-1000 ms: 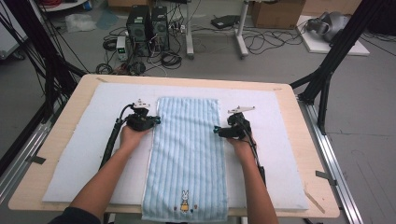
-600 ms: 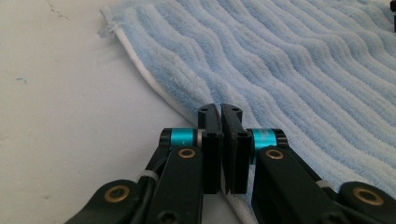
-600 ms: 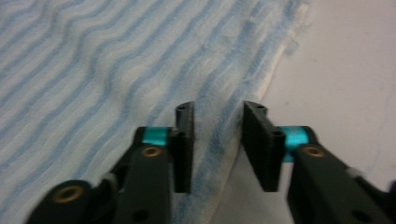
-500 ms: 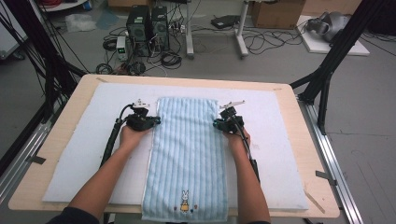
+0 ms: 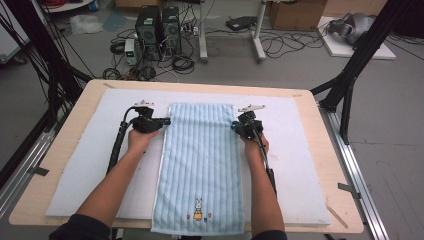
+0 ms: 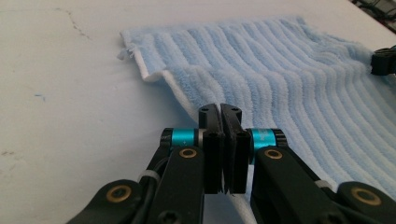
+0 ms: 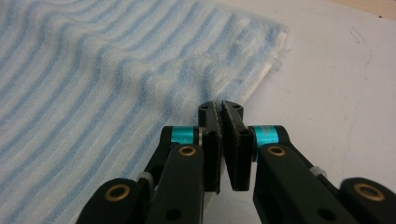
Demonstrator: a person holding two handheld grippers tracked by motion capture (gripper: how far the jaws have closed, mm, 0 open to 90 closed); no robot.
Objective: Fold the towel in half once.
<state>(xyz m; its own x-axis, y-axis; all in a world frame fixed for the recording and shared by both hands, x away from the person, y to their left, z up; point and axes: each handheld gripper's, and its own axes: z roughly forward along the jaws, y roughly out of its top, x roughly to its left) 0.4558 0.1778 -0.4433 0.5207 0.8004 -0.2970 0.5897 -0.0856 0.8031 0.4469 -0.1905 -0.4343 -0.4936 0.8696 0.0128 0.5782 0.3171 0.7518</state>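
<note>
Since a second ago the right gripper (image 5: 235, 125) has shifted onto the towel (image 5: 200, 160) edge, its jaws just closing there; the left gripper (image 5: 166, 120) stays clenched opposite. Thin pinches (towel flat on the mat (image 5: 90, 160)) could slip when lifted.

I see open white mat (image 5: 300, 150) on the counter (image 5: 95, 90) outside both hand-held grippers and beyond the towel's (image 5: 200, 160) far edge. Between them lies just the flat towel. My forearms (image 5: 117, 180) close off the near lanes beside it.
</note>
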